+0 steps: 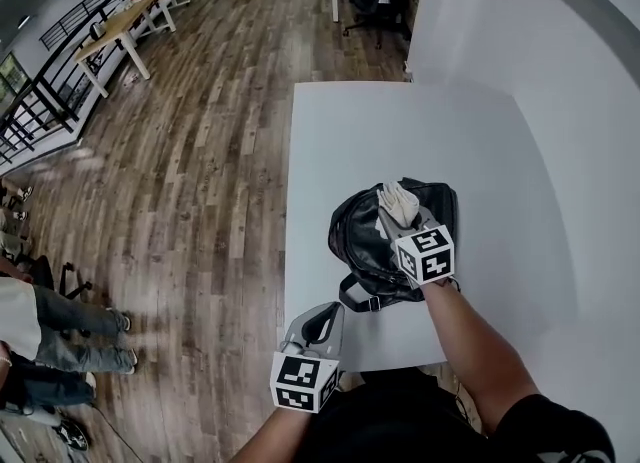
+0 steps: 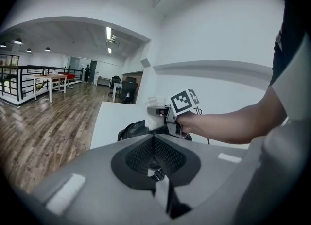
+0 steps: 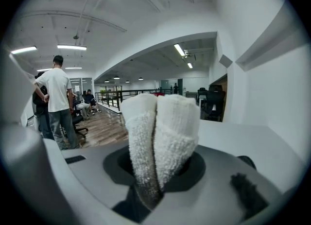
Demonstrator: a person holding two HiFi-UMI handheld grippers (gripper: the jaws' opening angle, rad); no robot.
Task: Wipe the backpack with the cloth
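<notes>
right hand-held gripper [image 1: 395, 217] clamping cloth [image 1: 401, 197] over backpack [image 1: 362, 243] | left hand-held gripper [image 1: 322, 323] closed, empty, off backpack | risk: unheld backpack sliding under wipe

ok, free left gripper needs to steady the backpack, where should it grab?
Probably the strap loop at the near-left edge of the backpack, coming from the person's side. It juts onto bare table, clear of the right gripper holding the cloth.
</notes>
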